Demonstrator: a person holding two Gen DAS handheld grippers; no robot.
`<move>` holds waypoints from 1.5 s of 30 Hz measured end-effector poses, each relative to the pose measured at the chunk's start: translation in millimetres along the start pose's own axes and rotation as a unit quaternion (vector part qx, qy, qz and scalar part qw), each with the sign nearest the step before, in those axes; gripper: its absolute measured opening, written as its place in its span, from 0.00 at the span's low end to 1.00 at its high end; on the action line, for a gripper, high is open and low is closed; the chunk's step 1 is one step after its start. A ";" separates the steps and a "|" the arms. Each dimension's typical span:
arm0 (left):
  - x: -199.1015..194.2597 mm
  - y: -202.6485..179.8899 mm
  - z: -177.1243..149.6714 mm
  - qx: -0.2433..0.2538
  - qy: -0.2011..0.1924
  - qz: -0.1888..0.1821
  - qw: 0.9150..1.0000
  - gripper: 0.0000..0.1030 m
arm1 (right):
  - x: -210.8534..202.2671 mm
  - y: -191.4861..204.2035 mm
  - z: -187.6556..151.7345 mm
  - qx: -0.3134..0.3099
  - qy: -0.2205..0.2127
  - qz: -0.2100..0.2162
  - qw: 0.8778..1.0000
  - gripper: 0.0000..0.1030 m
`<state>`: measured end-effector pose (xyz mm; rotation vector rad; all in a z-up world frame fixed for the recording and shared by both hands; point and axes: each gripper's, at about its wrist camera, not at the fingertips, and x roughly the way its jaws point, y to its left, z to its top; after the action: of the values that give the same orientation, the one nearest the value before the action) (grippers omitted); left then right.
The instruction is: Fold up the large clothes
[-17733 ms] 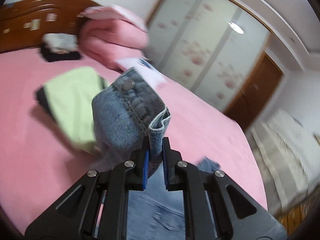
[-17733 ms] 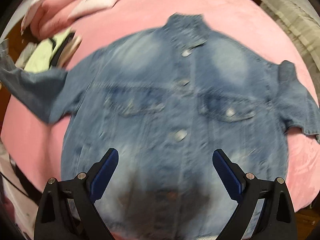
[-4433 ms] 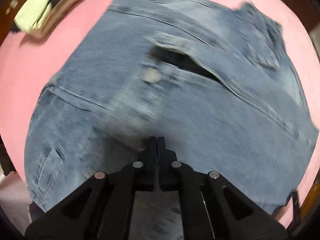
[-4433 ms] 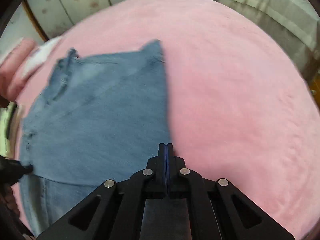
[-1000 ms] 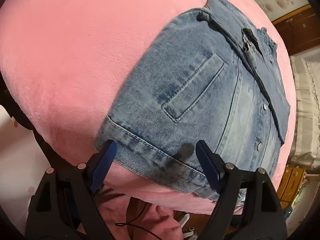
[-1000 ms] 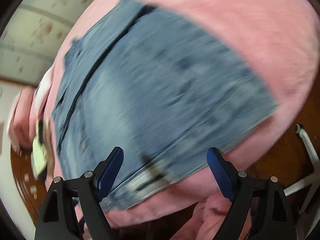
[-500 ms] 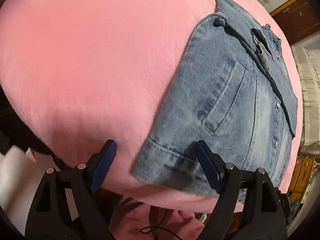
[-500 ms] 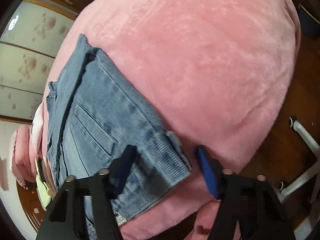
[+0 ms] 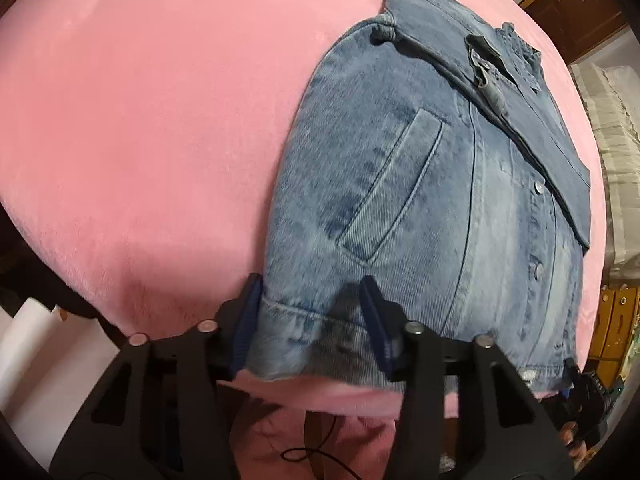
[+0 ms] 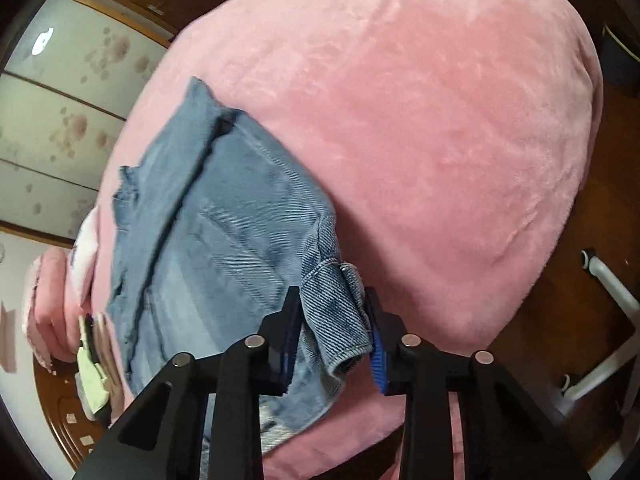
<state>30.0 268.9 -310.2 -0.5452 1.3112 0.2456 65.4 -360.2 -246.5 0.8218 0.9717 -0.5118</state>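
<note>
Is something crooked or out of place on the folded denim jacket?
Mostly neat. The denim jacket lies folded on the pink bed cover, but its hem hangs over the bed edge, and a small cuff or strap near the collar sticks up crumpled.

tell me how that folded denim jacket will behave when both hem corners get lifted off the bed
The denim jacket is likely to sag between the left gripper and right gripper, whose jaws have just been closing around its hem corners. Its layered folds will probably slip open. The thick seams look heavy enough to pull downward.
</note>
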 end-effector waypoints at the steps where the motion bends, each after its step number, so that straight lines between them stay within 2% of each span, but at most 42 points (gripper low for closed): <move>1: -1.7 0.7 -0.3 -0.001 0.009 -0.007 1.000 0.30 | -2.9 5.8 -1.8 0.002 0.000 0.007 1.000 0.25; 2: -3.8 2.3 -0.9 -0.005 0.016 -0.016 1.000 0.27 | -5.7 9.4 -2.5 0.007 0.000 0.017 1.000 0.24; 4: -7.4 4.8 -5.2 -0.019 0.033 -0.039 0.999 0.13 | -11.3 20.3 -2.8 0.018 0.004 0.045 0.999 0.23; 9: -18.3 8.2 -10.8 -0.057 0.035 -0.069 0.995 0.12 | -19.6 60.8 -0.3 0.015 0.018 0.085 0.996 0.23; 13: -30.4 8.8 -6.0 -0.100 0.034 -0.114 0.988 0.11 | -30.6 93.8 3.5 0.016 0.017 0.131 0.991 0.22; 17: -51.4 -6.2 7.9 -0.101 -0.001 -0.149 0.984 0.11 | -37.5 131.1 10.4 0.006 0.021 0.169 0.985 0.22; 20: -69.9 -12.2 20.8 -0.126 -0.028 -0.210 0.969 0.11 | -41.2 153.7 17.5 0.002 0.022 0.193 0.981 0.21; 22: -79.3 -19.7 33.3 -0.141 -0.041 -0.239 0.960 0.11 | -43.3 167.2 25.3 0.009 0.020 0.205 0.979 0.21; 26: -102.3 -43.6 67.3 -0.143 -0.088 -0.272 0.948 0.10 | -53.8 183.5 47.2 0.039 -0.002 0.241 0.970 0.20; 30: -133.4 -65.3 108.4 -0.135 -0.140 -0.302 0.933 0.10 | -68.5 199.2 75.6 0.037 -0.032 0.265 0.963 0.19; 35: -161.6 -84.5 156.7 -0.143 -0.196 -0.315 0.918 0.10 | -81.4 223.3 116.5 0.029 -0.059 0.289 0.955 0.19; 38: -167.2 -95.9 187.9 -0.154 -0.212 -0.312 0.913 0.10 | -82.8 245.1 149.9 0.020 -0.068 0.298 0.952 0.18; 41: -166.4 -117.3 220.0 -0.145 -0.228 -0.291 0.918 0.10 | -73.1 266.7 183.2 0.018 -0.065 0.306 0.950 0.18; 43: -158.8 -130.9 243.0 -0.144 -0.229 -0.268 0.925 0.10 | -60.9 281.2 203.1 0.015 -0.056 0.302 0.952 0.18; 45: -145.8 -142.3 266.1 -0.155 -0.226 -0.255 0.927 0.10 | -45.8 298.3 222.2 0.006 -0.051 0.297 0.953 0.17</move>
<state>284.9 302.8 -95.2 -1.0127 0.6511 0.1324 368.3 -357.5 -25.8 1.0352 0.5826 -0.0363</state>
